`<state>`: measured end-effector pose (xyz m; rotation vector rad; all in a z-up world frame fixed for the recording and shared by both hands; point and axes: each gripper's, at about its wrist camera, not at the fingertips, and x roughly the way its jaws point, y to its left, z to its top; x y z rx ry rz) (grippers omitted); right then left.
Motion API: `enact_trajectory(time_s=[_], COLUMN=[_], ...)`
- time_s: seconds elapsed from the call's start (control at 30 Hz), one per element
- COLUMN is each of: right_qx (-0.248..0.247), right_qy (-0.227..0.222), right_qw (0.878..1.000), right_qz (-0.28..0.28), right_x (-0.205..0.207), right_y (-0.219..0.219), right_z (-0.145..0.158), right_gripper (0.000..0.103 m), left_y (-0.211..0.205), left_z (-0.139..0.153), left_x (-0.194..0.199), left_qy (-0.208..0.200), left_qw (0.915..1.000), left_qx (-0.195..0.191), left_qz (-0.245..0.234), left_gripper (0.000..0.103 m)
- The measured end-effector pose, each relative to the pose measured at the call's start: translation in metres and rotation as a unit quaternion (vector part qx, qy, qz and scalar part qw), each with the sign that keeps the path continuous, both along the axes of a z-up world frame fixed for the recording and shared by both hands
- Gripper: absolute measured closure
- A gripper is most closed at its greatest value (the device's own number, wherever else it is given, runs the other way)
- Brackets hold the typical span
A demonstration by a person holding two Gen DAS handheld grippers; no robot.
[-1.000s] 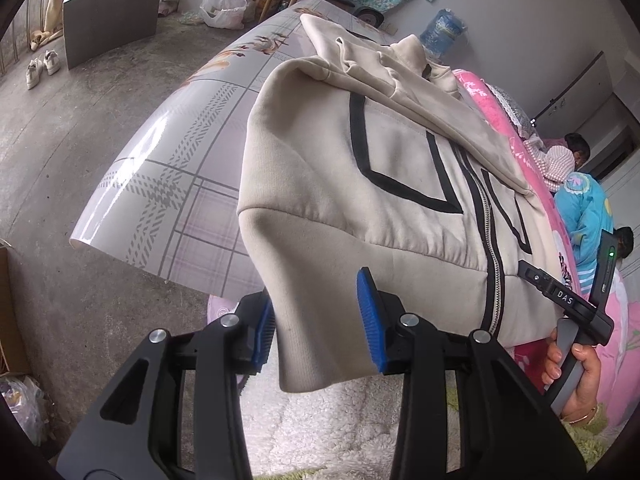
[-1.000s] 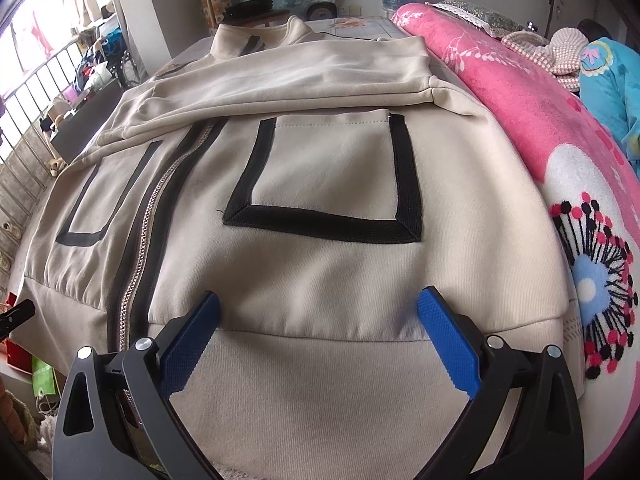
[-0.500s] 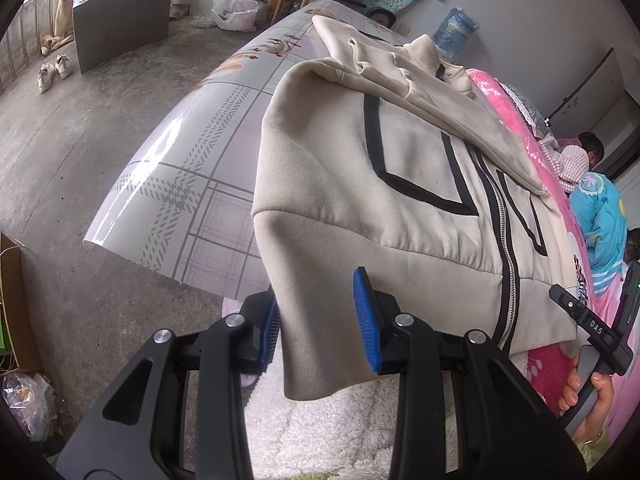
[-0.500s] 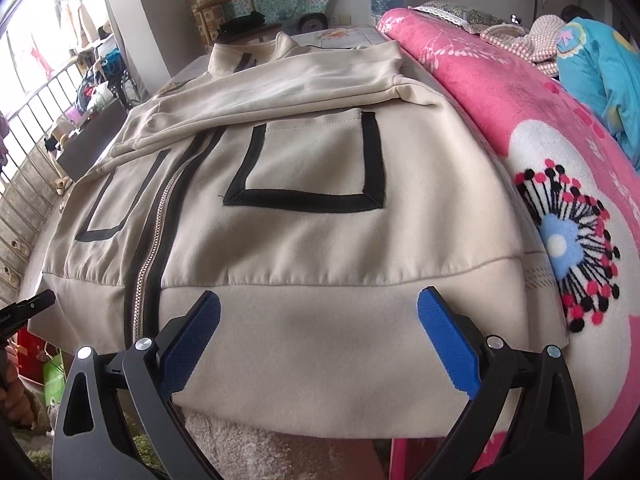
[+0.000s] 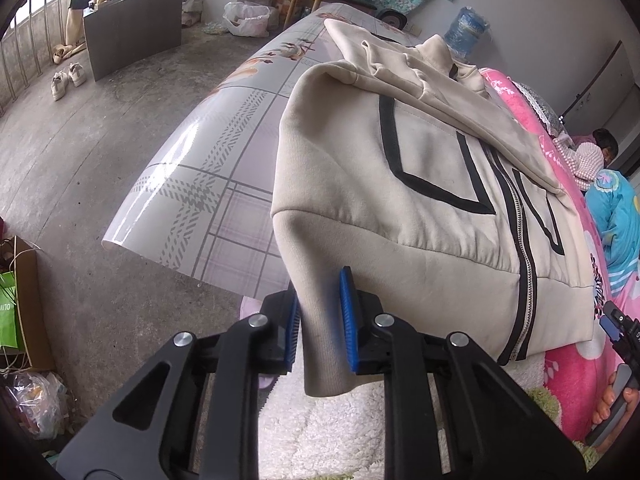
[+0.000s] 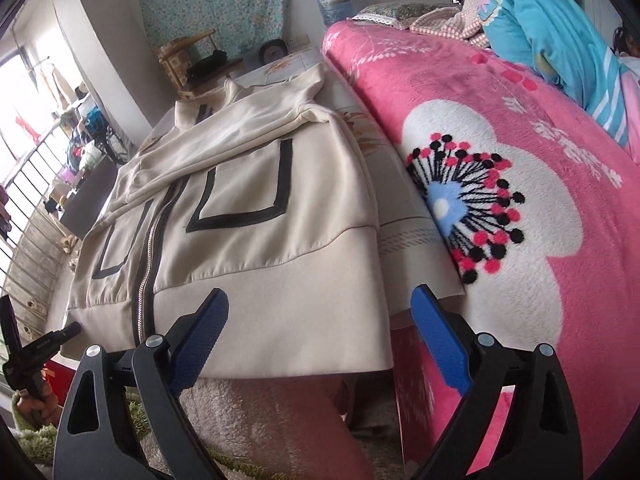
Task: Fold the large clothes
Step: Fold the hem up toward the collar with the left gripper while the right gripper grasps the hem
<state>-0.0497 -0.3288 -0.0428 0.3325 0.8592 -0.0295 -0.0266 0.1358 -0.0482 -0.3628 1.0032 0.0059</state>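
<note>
The left claw is closing on the hanging corner of the beige jacket. A second ago its blue pads stood well apart around this hem; now they are narrow, with the cloth between them and nearly pinched, though I cannot tell if both pads already press. The right claw has moved toward the right end of the hem. Before, it faced the middle of the jacket; now the right corner hangs between its wide-spread pads, which begin to close and touch nothing yet. I judge that both bottom corners will soon be held, so the hem can be lifted and folded up toward the collar.

The jacket lies zipped, front up, on the tabletop, with the sleeves folded across the chest and the hem hanging over the near edge. On the left, the tabletop is bare beside the jacket. On the right, a pink blanket lies close to the jacket's side, so there is less room there
</note>
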Motion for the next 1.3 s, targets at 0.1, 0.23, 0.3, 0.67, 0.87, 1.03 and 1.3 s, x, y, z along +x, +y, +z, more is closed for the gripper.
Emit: enact_trajectory(time_s=[0.1,0.23,0.3,0.67,0.87,1.03,1.3], right_qx=[0.012,0.028,0.038,0.033,0.02,0.019,0.028], right_qy=[0.012,0.044,0.052,0.079,0.053,0.019,-0.018], right_qw=[1.0,0.998,0.998,0.996,0.998,0.999,0.999], right_qz=[-0.007,-0.019,-0.025,-0.016,0.002,0.017,0.024], right_x=[0.001,0.001,0.0,-0.003,-0.009,-0.003,0.017], right_y=[-0.008,-0.012,-0.014,-0.006,0.004,0.009,0.003], right_z=[-0.005,-0.022,-0.027,-0.028,0.0,0.026,0.049], right_gripper=[0.024,0.035,0.036,0.093,0.097,0.097,0.097], left_y=[-0.001,-0.001,-0.001,-0.006,-0.011,-0.011,-0.025], left_z=[0.0,-0.001,-0.002,0.007,0.036,0.062,0.079], left_x=[-0.001,-0.002,-0.002,-0.008,-0.013,-0.003,0.031], left_qy=[0.001,0.005,0.011,-0.002,-0.04,-0.076,-0.083], left_qw=[1.0,0.9999,0.9999,0.9995,0.9979,0.995,0.9938], left_qx=[0.003,0.005,0.006,0.006,-0.002,-0.022,0.012], left_qz=[-0.002,-0.008,-0.01,-0.031,-0.051,-0.061,-0.073], left_gripper=[0.086,0.086,0.086,0.096,0.099,0.099,0.099])
